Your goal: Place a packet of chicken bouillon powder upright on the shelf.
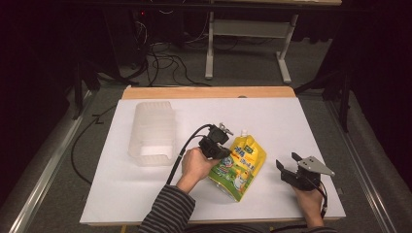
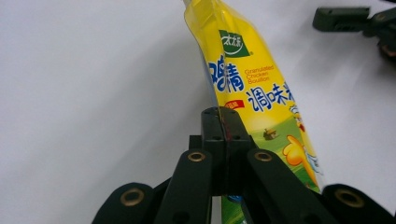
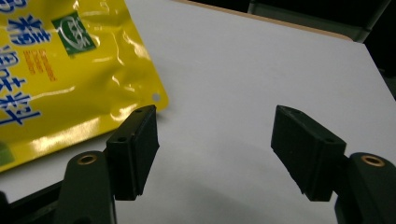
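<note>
Two claws: my left claw point(image 2: 223, 122) pinches yellow pouch point(image 1: 239, 166) reading "Granulated Chicken Bouillon"; my right claw point(image 3: 214, 151) spread, over white worktop point(image 1: 272, 114).

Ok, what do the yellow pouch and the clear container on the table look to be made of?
The yellow pouch, pinched at its edge by the left hand-held gripper, looks like glossy flexible plastic film: it creases, glares and carries printed graphics. The clear container looks like translucent, slightly frosted rigid plastic with ribbed walls. Both are judged by look alone.
</note>
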